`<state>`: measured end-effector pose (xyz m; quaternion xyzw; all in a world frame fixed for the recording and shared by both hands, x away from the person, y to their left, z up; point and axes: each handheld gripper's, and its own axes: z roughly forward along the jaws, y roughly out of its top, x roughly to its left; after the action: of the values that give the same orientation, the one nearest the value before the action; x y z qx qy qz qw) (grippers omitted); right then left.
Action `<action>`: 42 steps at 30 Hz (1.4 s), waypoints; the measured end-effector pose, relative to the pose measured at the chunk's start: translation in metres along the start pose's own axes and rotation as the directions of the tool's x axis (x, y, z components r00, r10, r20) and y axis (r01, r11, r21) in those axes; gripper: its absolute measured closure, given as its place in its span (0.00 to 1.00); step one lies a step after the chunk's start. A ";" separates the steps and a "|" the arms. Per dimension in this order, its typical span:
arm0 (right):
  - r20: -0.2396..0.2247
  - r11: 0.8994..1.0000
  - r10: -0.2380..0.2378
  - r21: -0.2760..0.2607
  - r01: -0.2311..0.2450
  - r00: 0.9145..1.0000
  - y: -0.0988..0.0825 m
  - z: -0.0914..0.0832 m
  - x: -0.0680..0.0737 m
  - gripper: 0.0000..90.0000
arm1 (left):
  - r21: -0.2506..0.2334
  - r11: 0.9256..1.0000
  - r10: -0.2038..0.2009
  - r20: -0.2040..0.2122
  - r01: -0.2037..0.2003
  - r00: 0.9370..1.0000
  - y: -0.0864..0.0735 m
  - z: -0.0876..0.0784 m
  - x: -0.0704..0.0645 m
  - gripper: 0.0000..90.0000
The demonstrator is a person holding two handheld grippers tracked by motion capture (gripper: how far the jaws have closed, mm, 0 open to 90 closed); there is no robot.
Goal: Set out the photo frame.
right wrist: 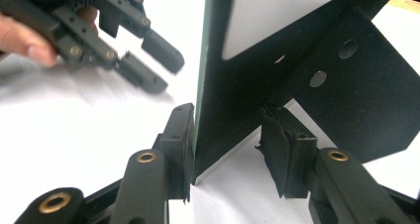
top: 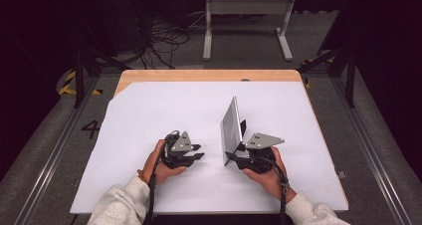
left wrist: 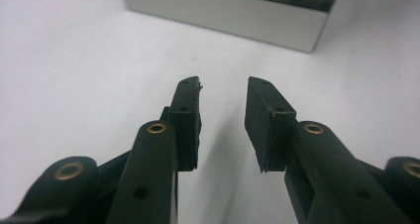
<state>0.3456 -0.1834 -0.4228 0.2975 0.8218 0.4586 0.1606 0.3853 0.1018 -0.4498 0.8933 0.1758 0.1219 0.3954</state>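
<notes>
Your right hand-held gripper [top: 234,153] is pinching the lower edge of a thin mirror panel [top: 231,125], which stands nearly upright on the white sheet [top: 149,110] covering the bench [top: 209,75], right of centre and edge-on to the high view. In the right gripper view, the panel [right wrist: 213,75] sits between your 2 jaws: the left jaw presses flat against its front face, and the right jaw meets the black back near its stand bracket [right wrist: 356,90], which has 2 round holes. The panel's bottom corner touches the sheet just ahead of the jaws.

Your left hand-held gripper [top: 199,152] hovers low over the sheet, near the panel but apart from it, its jaws spread with a clear gap and nothing between them. In the left gripper view, that gripper [left wrist: 223,85] points toward the panel's shiny face [left wrist: 228,8], which lies ahead across bare white sheet. Your left hand [top: 159,163] and right hand [top: 266,172] wrap the gripper bodies, pale sleeves [top: 119,205] at the near edge.
</notes>
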 end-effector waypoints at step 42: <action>-0.005 0.998 0.063 -0.009 -0.063 0.998 -0.004 0.000 -0.011 0.71 | -0.013 1.000 -0.020 -0.045 0.019 0.999 0.000 -0.004 0.004 0.44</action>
<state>0.3523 -0.1920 -0.4267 0.3214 0.8103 0.4679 0.1453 0.3871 0.1059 -0.4476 0.8861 0.1924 0.1391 0.3980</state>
